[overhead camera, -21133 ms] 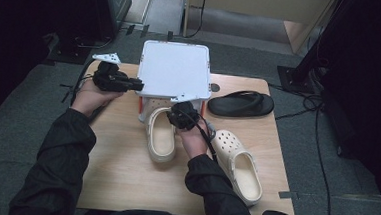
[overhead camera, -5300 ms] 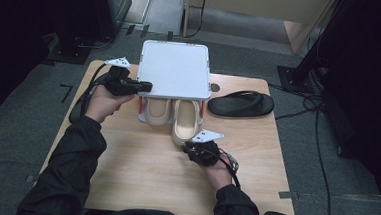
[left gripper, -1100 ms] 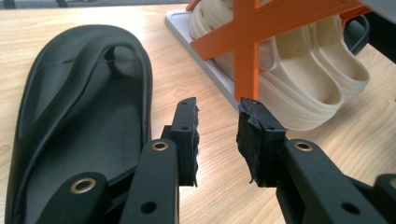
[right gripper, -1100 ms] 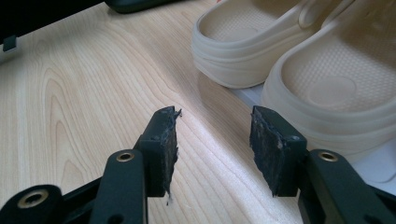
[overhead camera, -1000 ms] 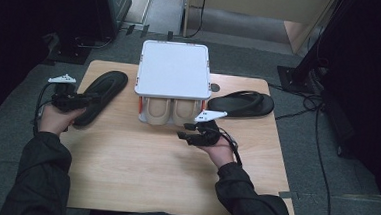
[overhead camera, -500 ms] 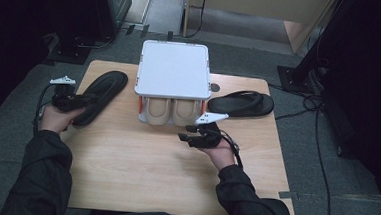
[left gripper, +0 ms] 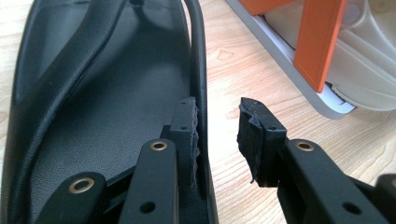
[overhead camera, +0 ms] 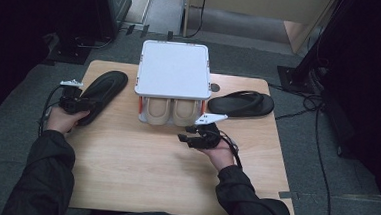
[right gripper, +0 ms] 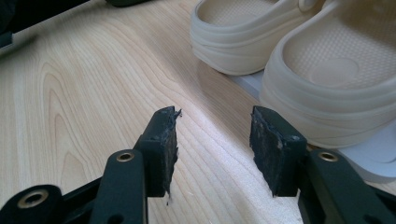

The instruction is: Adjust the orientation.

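— While the high view looked down, where was everything?
— The left gripper (overhead camera: 73, 100) sat at a black sandal (overhead camera: 101, 94) on the desk (overhead camera: 139, 169); the right gripper (overhead camera: 192, 136) hovered near beige clogs (overhead camera: 172, 111).
— And the left gripper view?
— Jaws parted, straddling the sandal's rim, one pad on the insole, one over bare wood.
— The right gripper view?
— Jaws spread apart, empty, just before the clogs.
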